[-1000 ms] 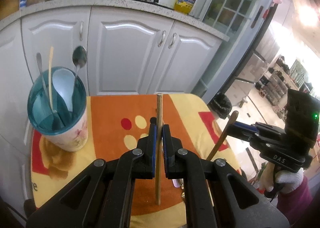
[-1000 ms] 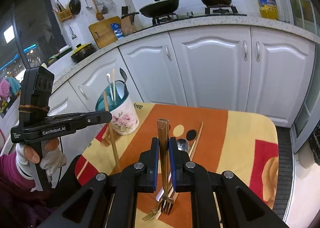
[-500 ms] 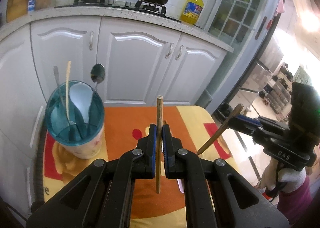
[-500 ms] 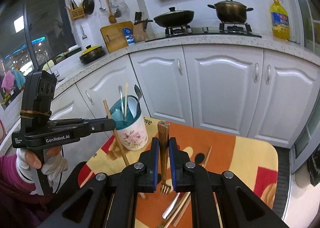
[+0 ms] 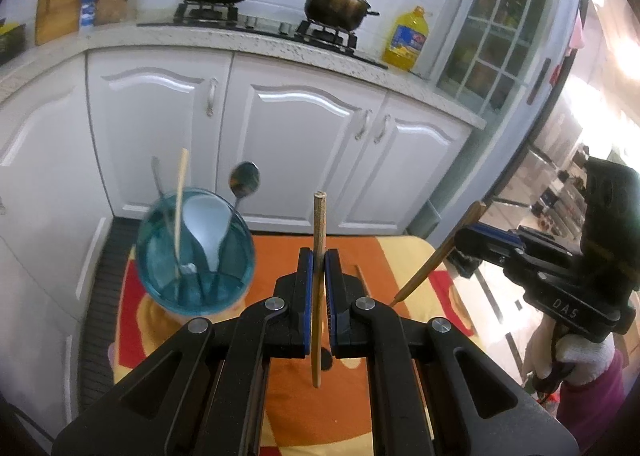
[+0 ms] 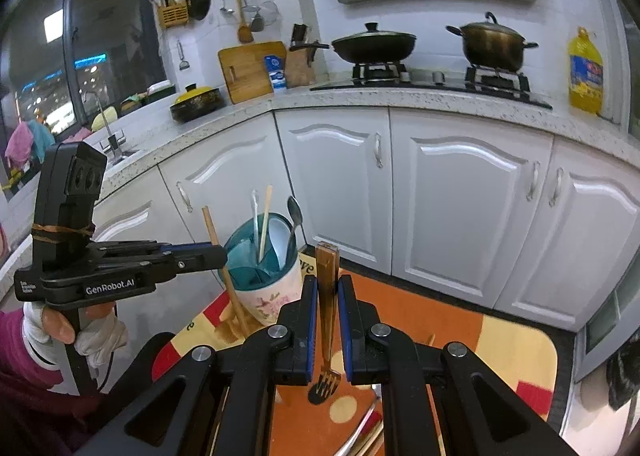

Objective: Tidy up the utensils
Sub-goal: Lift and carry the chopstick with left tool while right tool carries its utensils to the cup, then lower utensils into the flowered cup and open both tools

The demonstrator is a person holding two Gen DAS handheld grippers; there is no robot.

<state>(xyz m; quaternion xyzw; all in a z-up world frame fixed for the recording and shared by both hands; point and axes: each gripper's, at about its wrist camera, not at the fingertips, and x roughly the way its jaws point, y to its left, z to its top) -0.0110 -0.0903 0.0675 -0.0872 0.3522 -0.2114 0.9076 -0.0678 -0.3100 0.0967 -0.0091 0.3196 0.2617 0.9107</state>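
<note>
My left gripper [image 5: 317,262] is shut on a wooden chopstick [image 5: 319,224], held upright above the table, right of the utensil cup [image 5: 195,252]. The teal-lined floral cup holds a spoon [image 5: 244,180], a white ladle and a chopstick. My right gripper [image 6: 327,286] is shut on a gold fork [image 6: 327,296], tines down, above the table. In the right wrist view the left gripper [image 6: 216,256] and its chopstick [image 6: 220,256] are just left of the cup [image 6: 264,280]. The right gripper [image 5: 464,242] also shows in the left wrist view.
The table has an orange and yellow cloth [image 6: 460,328]. More utensils [image 6: 368,432] lie on it below my right gripper. White kitchen cabinets [image 5: 300,136] stand behind, with a wok, a pot and an oil bottle [image 5: 406,40] on the counter.
Both grippers have risen with their utensils. The fork has left the table. The left gripper and its chopstick have moved closer to the cup.
</note>
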